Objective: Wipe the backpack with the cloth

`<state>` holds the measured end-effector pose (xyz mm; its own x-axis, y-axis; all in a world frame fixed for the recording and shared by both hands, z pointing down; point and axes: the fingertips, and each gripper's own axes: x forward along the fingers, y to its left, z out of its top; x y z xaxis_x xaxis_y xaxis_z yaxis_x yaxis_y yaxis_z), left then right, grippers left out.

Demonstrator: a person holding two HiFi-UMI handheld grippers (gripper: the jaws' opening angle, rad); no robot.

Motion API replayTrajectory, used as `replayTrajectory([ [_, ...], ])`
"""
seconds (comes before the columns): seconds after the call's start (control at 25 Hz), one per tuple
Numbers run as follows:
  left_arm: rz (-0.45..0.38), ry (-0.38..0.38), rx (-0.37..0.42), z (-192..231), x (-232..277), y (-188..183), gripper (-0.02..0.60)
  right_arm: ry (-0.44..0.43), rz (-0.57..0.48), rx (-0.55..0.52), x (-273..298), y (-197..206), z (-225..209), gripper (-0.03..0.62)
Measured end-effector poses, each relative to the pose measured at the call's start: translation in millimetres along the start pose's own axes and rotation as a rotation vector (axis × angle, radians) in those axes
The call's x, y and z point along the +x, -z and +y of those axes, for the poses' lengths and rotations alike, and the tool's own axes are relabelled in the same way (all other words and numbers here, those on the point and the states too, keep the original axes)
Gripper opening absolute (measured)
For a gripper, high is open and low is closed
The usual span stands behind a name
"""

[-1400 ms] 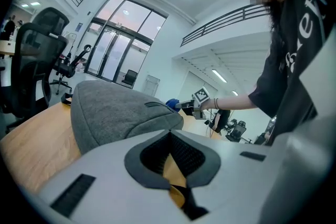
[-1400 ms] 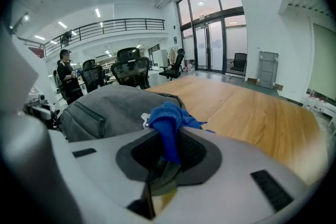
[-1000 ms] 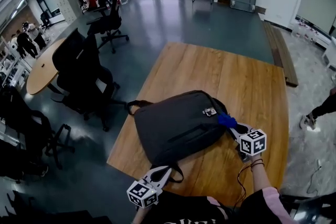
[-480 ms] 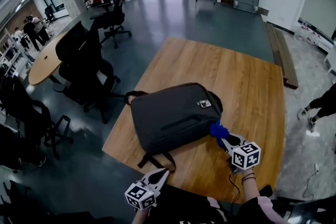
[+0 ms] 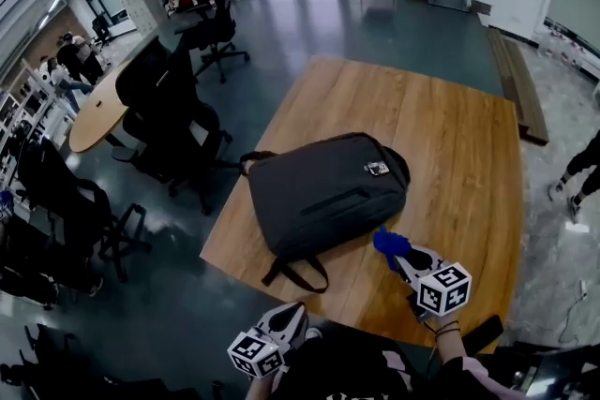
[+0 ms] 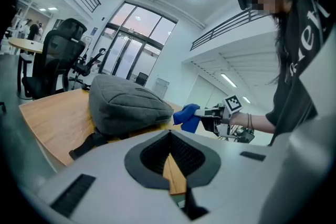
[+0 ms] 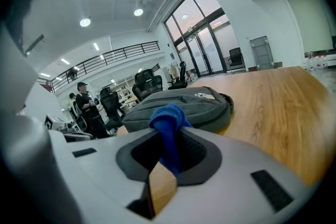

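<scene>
Well, the worry I'd flag first is the backpack (image 5: pixel 323 197) sliding. It lies flat on the wooden table (image 5: pixel 450 145) with nothing pinning it. My left gripper (image 5: pixel 289 318) hangs off the near edge, well apart from the bag, its jaws brought together on nothing. A firm stroke could shove the bag toward the left edge, where its near corner and the strap loop (image 5: pixel 295 274) already sit close to the drop.

Second, the cloth (image 5: pixel 389 244) could pull free. My right gripper (image 5: pixel 403 258) is clamped on it, but only a narrow fold runs between the jaws and the rest bunches out in front. I'd judge that dragging it across rough fabric might tug it out. The small badge (image 5: pixel 376 168) near the bag's far end, or a zip line, could also snag it.

Third, the cloth sits just beside the bag's near right edge — I can't tell whether it touches yet. A stroke begun too low would only wipe wood.

Counted:
- One backpack
- One blue cloth
- Two grippers
- One wooden table under the work, plus one lighter table (image 5: pixel 94 112) off to the left
- Office chairs (image 5: pixel 173 122) — several, dark and overlapping, so I can't give a sure number
- At least two people standing far off at the left
</scene>
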<state>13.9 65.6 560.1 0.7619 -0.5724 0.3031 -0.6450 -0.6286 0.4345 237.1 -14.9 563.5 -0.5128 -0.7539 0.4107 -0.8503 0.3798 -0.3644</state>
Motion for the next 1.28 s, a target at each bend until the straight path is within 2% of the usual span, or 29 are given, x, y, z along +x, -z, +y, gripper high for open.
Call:
replayTrajectory([
  [0.36,0.007,0.077,0.04,-3.7,-29.3,8.1,-0.006,0.032,-0.003,0.063,-26.2,46.0,55.1,0.054],
  [0.72,-0.052,0.026,0.044,20.2,-131.0,23.9,-0.006,0.054,-0.079,0.073,-46.0,66.0,147.0,0.055],
  [0.92,-0.048,0.058,0.039,8.5,-175.6,53.9,-0.006,0.051,-0.109,0.097,-69.9,93.6,202.9,0.054],
  [1.08,-0.024,0.106,0.042,-8.8,-193.4,71.3,-0.006,0.041,-0.072,0.101,-88.6,120.8,242.1,0.055],
  [1.28,-0.025,0.168,0.07,-37.1,-200.5,75.9,-0.005,0.03,0.024,0.012,-108.3,147.7,274.9,0.054],
])
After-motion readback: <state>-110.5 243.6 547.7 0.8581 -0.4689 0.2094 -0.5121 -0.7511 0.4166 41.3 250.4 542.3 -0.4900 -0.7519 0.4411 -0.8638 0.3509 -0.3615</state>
